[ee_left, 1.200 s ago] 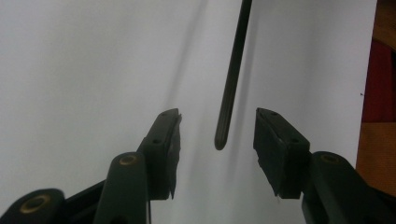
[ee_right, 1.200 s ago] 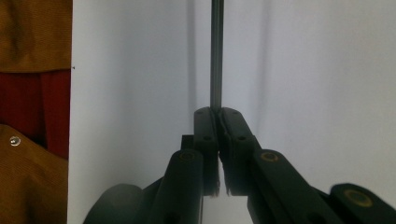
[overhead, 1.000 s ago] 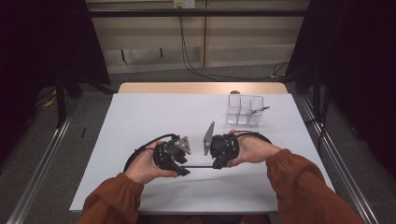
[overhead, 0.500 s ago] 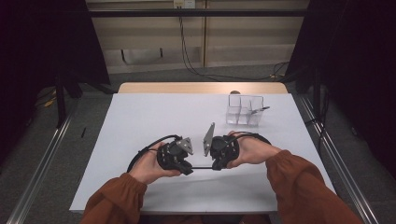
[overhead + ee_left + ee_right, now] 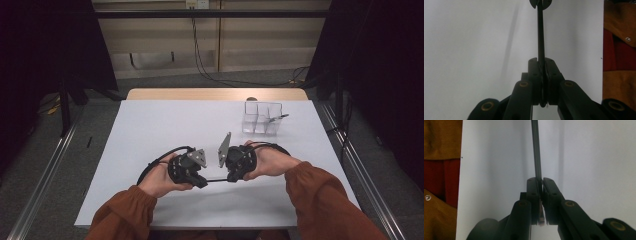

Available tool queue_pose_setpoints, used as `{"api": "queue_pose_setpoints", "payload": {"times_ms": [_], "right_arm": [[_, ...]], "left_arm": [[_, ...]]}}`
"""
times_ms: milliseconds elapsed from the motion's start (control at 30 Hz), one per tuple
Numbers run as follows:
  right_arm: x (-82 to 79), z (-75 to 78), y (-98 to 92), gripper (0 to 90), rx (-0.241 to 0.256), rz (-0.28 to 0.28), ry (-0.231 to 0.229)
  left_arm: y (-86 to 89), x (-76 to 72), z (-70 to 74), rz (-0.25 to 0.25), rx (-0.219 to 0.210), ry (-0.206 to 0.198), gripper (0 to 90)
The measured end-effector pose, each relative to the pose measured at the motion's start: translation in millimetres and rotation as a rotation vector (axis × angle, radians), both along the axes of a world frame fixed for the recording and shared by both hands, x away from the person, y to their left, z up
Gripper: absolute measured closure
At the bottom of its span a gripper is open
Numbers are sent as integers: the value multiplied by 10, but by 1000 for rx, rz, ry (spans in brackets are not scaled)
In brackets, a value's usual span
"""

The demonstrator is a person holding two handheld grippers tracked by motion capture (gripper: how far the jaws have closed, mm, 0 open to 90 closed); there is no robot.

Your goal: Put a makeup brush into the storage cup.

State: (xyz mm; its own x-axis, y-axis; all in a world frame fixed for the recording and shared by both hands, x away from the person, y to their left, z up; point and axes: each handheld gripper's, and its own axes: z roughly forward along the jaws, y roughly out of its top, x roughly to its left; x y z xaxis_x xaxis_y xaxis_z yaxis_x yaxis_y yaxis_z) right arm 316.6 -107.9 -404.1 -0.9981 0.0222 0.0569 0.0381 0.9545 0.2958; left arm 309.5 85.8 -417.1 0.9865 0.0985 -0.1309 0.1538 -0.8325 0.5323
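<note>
So, high view: both grippers sit low over the near middle of the white table (image 5: 150, 130), facing each other. Left gripper (image 5: 200, 181) is in the person's left hand (image 5: 162, 180), right gripper (image 5: 231, 178) in the right hand (image 5: 267, 161). A thin black rod (image 5: 216, 180) runs straight between the two, one end at each gripper. Each gripper carries a grey plate; the right one's stands tilted up. Cables loop off behind both hands. Orange sleeves (image 5: 325, 200) come in from the near edge. Far right on the table stands a clear box (image 5: 262, 118) with dividers, something thin poking out of its right side; too small to tell what. It is well apart from the hands.

Left gripper view: jaws together, clamped on the end of the rod (image 5: 541, 37). Rod goes straight away from the jaws, over bare table, to a dark round part at the top edge; cannot tell what that is. Orange and red cloth (image 5: 619, 50) on the right, past the table edge.

Right gripper view: jaws likewise pressed together on the rod (image 5: 537, 150), which leaves at a slight slant toward the top edge. Rod looks grey from this side. A small pale bit shows low between the jaws; cannot make it out. Orange and red cloth (image 5: 441, 165) on the left.
</note>
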Motion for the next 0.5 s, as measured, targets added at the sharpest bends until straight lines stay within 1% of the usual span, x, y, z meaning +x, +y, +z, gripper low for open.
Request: {"api": "queue_pose_setpoints", "payload": {"times_ms": [233, 300, 433, 500], "right_arm": [[8, -3, -34, 780, 37, -8, -7], [11, -10, -40, 760, 50, -9, -8], [13, -20, -51, 694, 59, -27, -13], [12, -17, -56, 647, 67, -37, -11]], "left_arm": [[28, 15, -6, 14, -11, 4, 852], [36, 15, -8, 18, -11, -1, 852], [55, 18, -17, 20, -13, 6, 852], [65, 17, -15, 22, -16, 8, 852]]}}
